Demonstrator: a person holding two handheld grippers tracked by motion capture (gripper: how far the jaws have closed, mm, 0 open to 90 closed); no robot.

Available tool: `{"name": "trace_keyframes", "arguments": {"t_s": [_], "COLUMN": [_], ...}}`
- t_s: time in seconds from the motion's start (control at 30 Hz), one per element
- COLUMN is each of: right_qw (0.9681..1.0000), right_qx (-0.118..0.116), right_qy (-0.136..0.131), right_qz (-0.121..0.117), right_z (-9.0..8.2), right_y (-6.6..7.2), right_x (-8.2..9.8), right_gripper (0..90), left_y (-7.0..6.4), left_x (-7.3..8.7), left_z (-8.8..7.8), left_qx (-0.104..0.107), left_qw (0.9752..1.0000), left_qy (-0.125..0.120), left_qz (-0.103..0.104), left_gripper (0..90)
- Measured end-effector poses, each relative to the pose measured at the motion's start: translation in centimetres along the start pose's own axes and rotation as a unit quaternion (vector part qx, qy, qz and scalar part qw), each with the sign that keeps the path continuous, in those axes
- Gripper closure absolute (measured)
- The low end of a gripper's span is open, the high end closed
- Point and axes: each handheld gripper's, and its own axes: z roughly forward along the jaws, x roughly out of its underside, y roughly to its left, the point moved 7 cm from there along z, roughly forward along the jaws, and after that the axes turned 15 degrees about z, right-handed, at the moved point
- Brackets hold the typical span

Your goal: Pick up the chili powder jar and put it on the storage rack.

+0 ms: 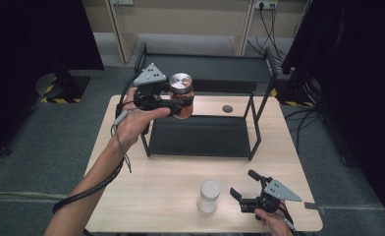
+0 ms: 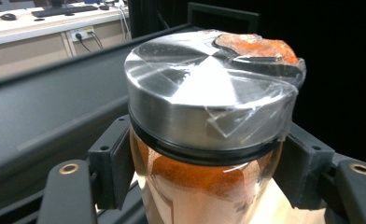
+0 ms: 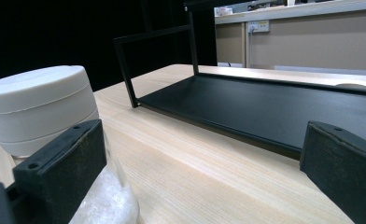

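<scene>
A glass jar [image 1: 182,95] of orange-red powder with a silver metal lid [image 2: 204,88] hangs in the air at the left end of the black two-tier shelf [image 1: 205,69], about level with its upper tier. My left gripper [image 1: 177,104] is shut on the jar [image 2: 195,186] just below the lid, one pad on each side. A second jar [image 1: 209,195] with a white lid [image 3: 38,105] and white contents stands on the table near the front. My right gripper [image 1: 243,186] rests open just right of it, with its left pad beside the jar and nothing between the pads.
The shelf's lower tray [image 1: 200,136] lies flat on the wooden table [image 1: 146,196]. A round dark cable hole [image 1: 227,108] sits in the tabletop behind it. Black curtains flank both sides, and cables hang at the back right.
</scene>
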Motion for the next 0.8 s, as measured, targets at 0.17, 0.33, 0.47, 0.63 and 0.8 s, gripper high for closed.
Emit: {"name": "trace_keyframes", "arguments": {"t_s": [0.17, 0.33, 0.47, 0.63, 0.8], "right_qw": [1.0000, 1.0000, 1.0000, 1.0000, 1.0000], "right_qx": [-0.002, -0.001, -0.002, -0.003, -0.003], "right_qy": [0.001, 0.001, 0.001, 0.000, -0.001], "right_qz": [-0.001, 0.000, 0.000, 0.002, 0.004], "right_z": [0.0, 0.0, 0.1, 0.0, 0.0], "right_y": [0.0, 0.0, 0.0, 0.0, 0.0], "right_x": [0.0, 0.0, 0.0, 0.0, -0.1], "right_gripper": [0.7, 0.7, 0.7, 0.7, 0.7], "left_y": [0.9, 1.4, 2.0, 2.7, 3.4], "left_x": [-1.6, -2.4, -3.3, -3.7, -4.2], "left_z": [-0.1, -0.1, 0.3, 0.8, 1.4], "left_qx": [-0.006, -0.014, -0.024, -0.036, -0.053], "left_qw": [1.0000, 0.9999, 0.9997, 0.9992, 0.9984], "left_qy": [0.001, 0.003, 0.009, 0.008, 0.014], "left_qz": [0.000, -0.003, -0.005, -0.014, -0.019], "left_gripper": [30.4, 30.4, 30.4, 30.4, 30.4]}}
